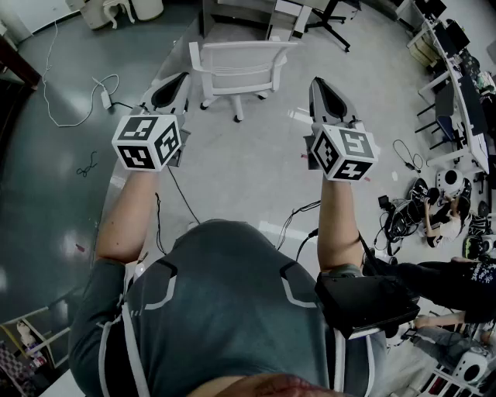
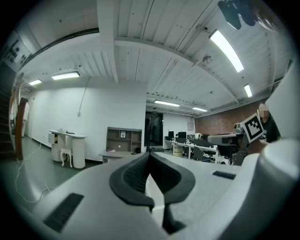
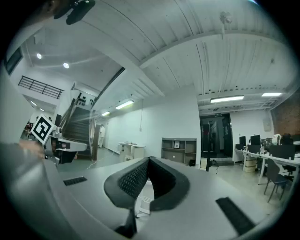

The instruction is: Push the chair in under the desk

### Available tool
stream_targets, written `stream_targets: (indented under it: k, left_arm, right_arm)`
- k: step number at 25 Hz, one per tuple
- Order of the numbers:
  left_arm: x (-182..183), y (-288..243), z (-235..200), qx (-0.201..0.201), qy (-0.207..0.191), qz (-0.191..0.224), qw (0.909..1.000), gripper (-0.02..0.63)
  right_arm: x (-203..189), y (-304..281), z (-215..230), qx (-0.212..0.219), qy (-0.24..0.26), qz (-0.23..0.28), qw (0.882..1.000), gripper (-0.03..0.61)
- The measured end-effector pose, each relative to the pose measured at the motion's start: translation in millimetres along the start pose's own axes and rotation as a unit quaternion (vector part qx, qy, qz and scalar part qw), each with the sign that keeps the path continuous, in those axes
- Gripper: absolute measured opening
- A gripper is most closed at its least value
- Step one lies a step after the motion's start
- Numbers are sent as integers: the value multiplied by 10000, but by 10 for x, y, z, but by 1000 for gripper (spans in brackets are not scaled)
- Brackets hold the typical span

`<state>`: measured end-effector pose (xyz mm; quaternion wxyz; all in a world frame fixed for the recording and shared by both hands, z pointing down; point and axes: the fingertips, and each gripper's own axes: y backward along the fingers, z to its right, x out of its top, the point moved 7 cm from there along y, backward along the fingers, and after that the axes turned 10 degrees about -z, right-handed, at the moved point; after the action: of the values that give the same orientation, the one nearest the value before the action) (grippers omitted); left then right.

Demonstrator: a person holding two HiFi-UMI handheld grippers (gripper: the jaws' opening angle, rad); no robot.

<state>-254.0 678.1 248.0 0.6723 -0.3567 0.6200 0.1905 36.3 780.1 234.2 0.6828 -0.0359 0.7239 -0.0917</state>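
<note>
Both grippers are shut and empty. The left gripper (image 1: 177,79) and the right gripper (image 1: 318,82) are held out level ahead of the person, side by side, and each one's own view shows its dark pads meeting at the tips with nothing between them (left gripper (image 2: 149,153); right gripper (image 3: 149,159)).

The white chair (image 1: 240,66) stands on the open grey floor (image 1: 248,170) ahead, between the lines of the two grippers and apart from both. Its wheeled base is nearest the person. What appears to be the desk (image 1: 232,14) lies just beyond it at the top edge of the head view. Whether the seat is already partly under the desk cannot be told.

Step in hand, as judged: the approach, since no contact with the chair has been made. The next move probably calls for bringing the shut grippers up to the chair's back or arms, one on each side, and pushing evenly so the wheels run straight toward the desk and the chair does not swivel.
</note>
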Motion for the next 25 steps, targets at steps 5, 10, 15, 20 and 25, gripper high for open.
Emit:
stream_targets:
  k: [5, 10, 15, 20, 25]
  left_arm:
    - [-1, -88, 228, 71, -166, -41, 9998, 8]
    - [-9, -226, 379, 216, -232, -44, 9995, 8]
    - [13, -386, 611, 326, -339, -53, 9989, 8]
    - [10, -497, 748, 524, -587, -173, 9968, 8]
    - [-8, -622, 682, 607, -657, -292, 9956, 9]
  right_arm:
    - [-43, 102, 181, 36, -24, 56, 10000, 26]
    - [-72, 188, 426, 117, -404, 318, 9986, 26]
    - [-163, 262, 712, 62, -173, 271, 9995, 28]
    - [-219, 216, 902, 174, -183, 237, 9994, 28]
    - [-225, 90, 885, 393, 55, 246, 9989, 29]
